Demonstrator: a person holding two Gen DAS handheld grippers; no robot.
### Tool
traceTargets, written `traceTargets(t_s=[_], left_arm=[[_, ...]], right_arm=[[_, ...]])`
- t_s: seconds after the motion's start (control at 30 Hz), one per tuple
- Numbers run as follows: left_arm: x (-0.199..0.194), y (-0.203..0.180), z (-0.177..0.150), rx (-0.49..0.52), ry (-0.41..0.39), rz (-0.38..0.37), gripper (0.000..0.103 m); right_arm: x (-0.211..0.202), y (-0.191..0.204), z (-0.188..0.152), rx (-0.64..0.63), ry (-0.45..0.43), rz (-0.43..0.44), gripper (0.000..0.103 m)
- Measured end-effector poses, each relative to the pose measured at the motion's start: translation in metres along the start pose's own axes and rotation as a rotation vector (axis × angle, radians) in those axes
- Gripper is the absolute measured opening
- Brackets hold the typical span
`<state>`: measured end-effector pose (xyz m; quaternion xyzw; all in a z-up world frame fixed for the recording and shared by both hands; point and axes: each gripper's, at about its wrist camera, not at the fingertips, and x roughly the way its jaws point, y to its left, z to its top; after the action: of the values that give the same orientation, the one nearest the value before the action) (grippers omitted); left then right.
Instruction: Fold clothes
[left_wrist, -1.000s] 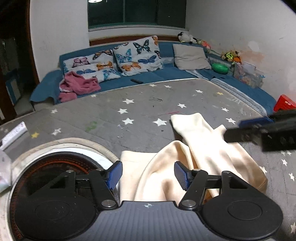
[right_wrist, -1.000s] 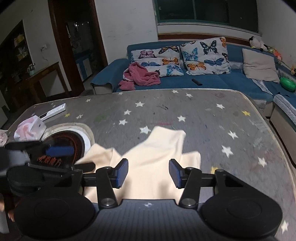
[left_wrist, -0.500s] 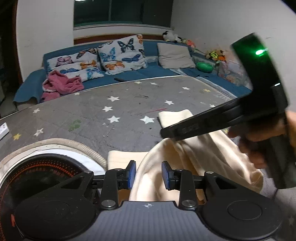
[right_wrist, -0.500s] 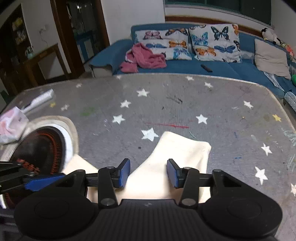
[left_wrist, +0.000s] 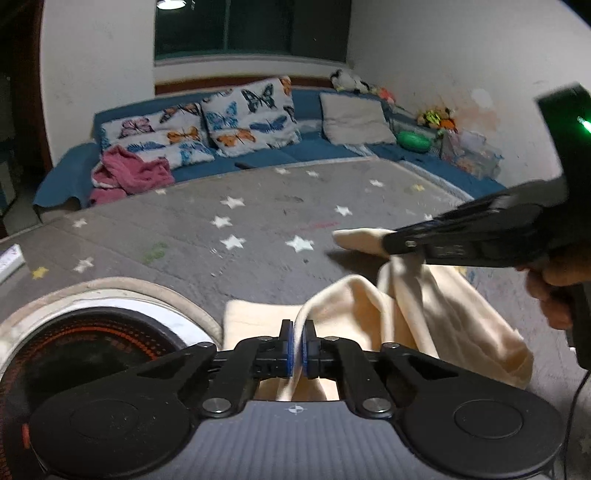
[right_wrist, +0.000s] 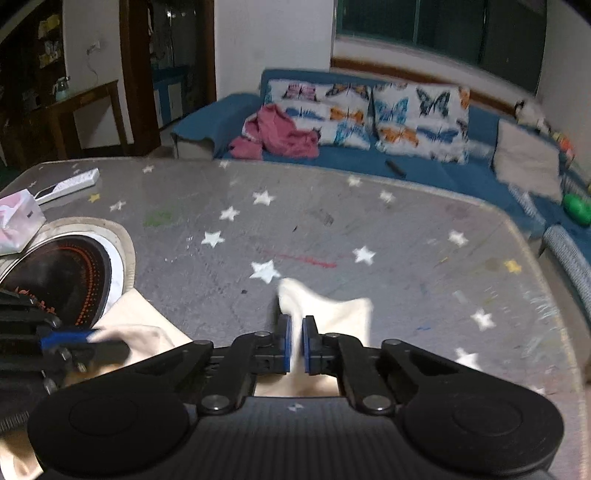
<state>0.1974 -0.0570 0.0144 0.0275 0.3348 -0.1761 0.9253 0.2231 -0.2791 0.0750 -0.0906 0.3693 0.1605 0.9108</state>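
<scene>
We hold the soft cream fabric garment (left_wrist: 436, 325) clamped in both tools: left tool (left_wrist: 298, 347) near edge, right tool (right_wrist: 295, 347) far corner.

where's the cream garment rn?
The cream garment lies on the star-print table, right of the round cooktop, pinched by the left hand-held gripper and the right hand-held gripper.

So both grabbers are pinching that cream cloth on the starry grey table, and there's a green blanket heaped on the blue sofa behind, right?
Nearly. The blanket heaped on the blue sofa is pink, not green, as the right wrist view shows. The rest holds: the left gripper and right gripper both pinch the cream cloth on the starry grey table.
</scene>
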Motion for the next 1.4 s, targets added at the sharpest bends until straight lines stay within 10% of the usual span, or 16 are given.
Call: traceTargets(t_s=[0.7,1.4], left_arm=[[-0.187,0.055,-0.069,-0.273,-0.216,0.256,0.003],[-0.21,0.091,-0.151,-0.43,-0.044,0.353,0.021]], right_arm=[[-0.191,-0.062,-0.104,0.105,-0.222,-0.269,0.004],[-0.172,-0.1,-0.214,0.308,0.023,-0.33,0.015]])
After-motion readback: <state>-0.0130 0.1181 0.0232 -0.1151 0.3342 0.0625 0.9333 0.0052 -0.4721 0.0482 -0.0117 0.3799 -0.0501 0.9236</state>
